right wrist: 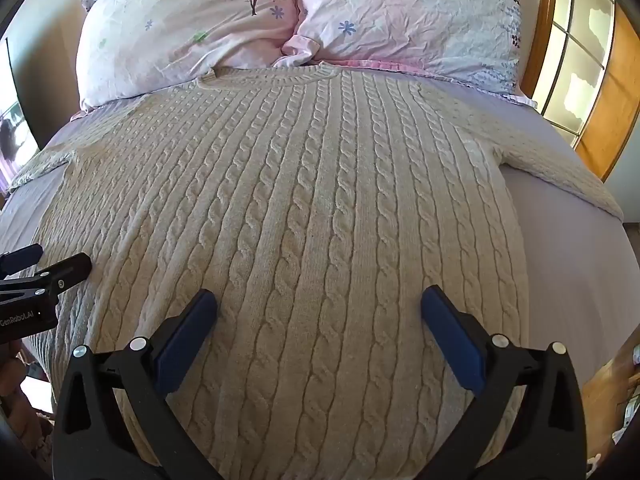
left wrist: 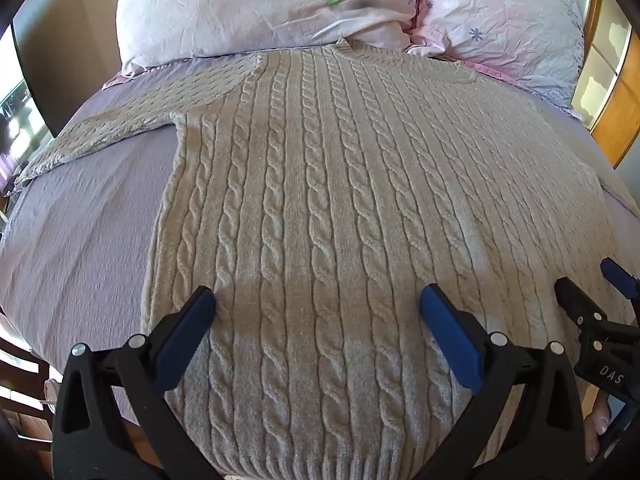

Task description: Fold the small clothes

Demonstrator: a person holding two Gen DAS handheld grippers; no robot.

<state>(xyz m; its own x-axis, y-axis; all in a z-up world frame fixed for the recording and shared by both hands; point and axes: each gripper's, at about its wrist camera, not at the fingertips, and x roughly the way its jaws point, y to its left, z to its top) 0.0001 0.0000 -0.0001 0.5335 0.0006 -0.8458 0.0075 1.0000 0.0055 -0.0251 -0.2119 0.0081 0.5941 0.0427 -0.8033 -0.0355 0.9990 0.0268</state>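
Note:
A cream cable-knit sweater (left wrist: 320, 200) lies flat and face up on the bed, collar toward the pillows, hem nearest me. It also fills the right wrist view (right wrist: 288, 220). Its left sleeve (left wrist: 120, 128) spreads out to the left, its right sleeve (right wrist: 560, 168) to the right. My left gripper (left wrist: 318, 300) is open and empty above the lower left part of the sweater. My right gripper (right wrist: 319, 300) is open and empty above the lower right part. Each gripper shows at the edge of the other's view, the right one (left wrist: 592, 304) and the left one (right wrist: 48, 264).
The lilac bedsheet (left wrist: 80, 220) covers the bed. Two floral pillows (right wrist: 192, 28) (right wrist: 420, 20) lie at the head, touching the collar. A wooden-framed window or door (right wrist: 580, 60) stands at the right. A dark panel (left wrist: 48, 60) is at the left.

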